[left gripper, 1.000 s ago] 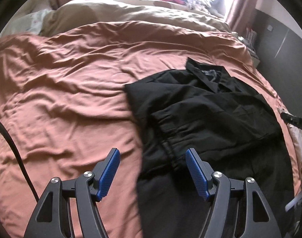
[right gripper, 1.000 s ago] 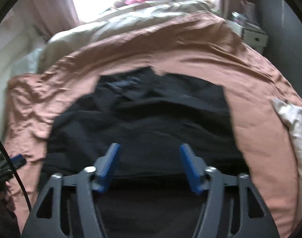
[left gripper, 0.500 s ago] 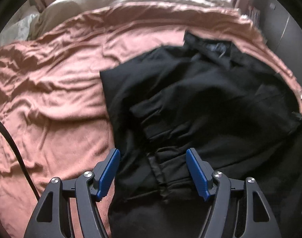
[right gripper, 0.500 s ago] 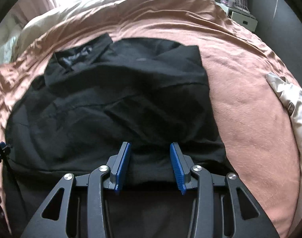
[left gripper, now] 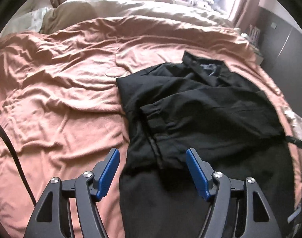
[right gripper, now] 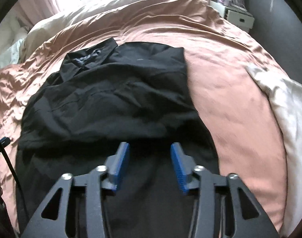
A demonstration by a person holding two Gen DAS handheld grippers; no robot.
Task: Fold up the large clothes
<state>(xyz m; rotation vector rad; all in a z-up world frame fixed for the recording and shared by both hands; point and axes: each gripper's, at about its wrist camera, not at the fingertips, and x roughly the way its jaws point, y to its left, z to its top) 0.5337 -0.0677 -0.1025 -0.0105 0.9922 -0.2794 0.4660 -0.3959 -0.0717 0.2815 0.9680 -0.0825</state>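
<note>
A large black collared garment lies partly folded on the pink bedspread, collar toward the far end. It also shows in the right wrist view. My left gripper is open and empty, above the garment's near left edge with its folded sleeve. My right gripper is open and empty, over the garment's near lower part. Both have blue pads.
A beige duvet and pillows lie at the head of the bed. A white cloth lies at the bed's right edge. A white nightstand stands at the far right. A black cable hangs at left.
The left gripper has pulled back and up from the garment, still open. The right gripper has opened a little wider and drawn back slightly over the garment's lower part.
</note>
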